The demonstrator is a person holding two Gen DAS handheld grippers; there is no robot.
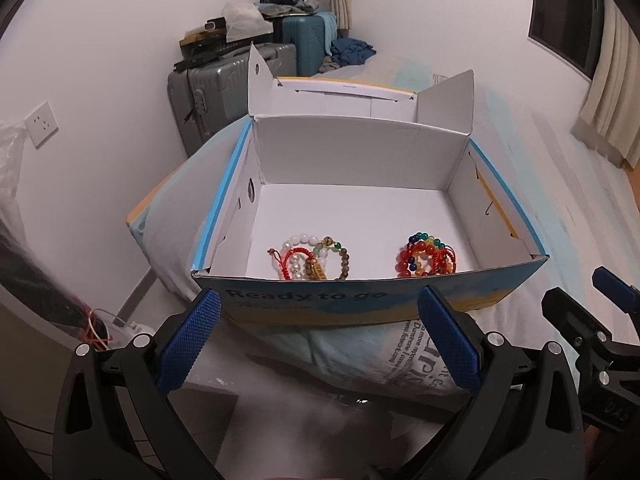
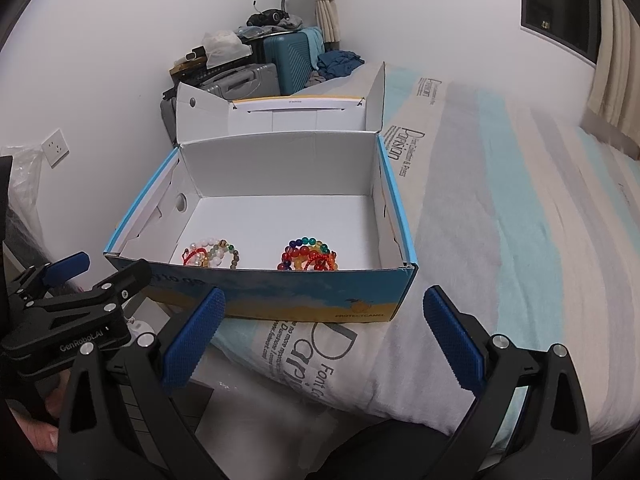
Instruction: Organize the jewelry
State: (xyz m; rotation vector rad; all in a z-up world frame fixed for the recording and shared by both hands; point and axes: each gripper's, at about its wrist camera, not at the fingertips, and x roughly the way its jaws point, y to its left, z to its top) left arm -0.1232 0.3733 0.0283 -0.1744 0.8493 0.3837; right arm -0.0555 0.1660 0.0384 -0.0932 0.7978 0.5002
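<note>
An open blue and yellow cardboard box (image 1: 360, 300) (image 2: 280, 292) stands on the bed. Inside near its front wall lie two heaps of bead bracelets: a pale one with white, green and brown beads and red cord (image 1: 310, 258) (image 2: 212, 256) on the left, and a red, orange and multicoloured one (image 1: 426, 256) (image 2: 308, 256) on the right. My left gripper (image 1: 320, 320) is open and empty, just in front of the box. My right gripper (image 2: 324, 316) is open and empty, also in front of the box, to the right of the left one.
The bed has a striped white, grey and light blue cover (image 2: 500, 208). Grey (image 1: 208, 96) and teal (image 1: 304, 40) suitcases with clutter stand by the far wall. A wall socket (image 1: 42, 122) is at left. A curtain (image 1: 612, 112) and window are at right.
</note>
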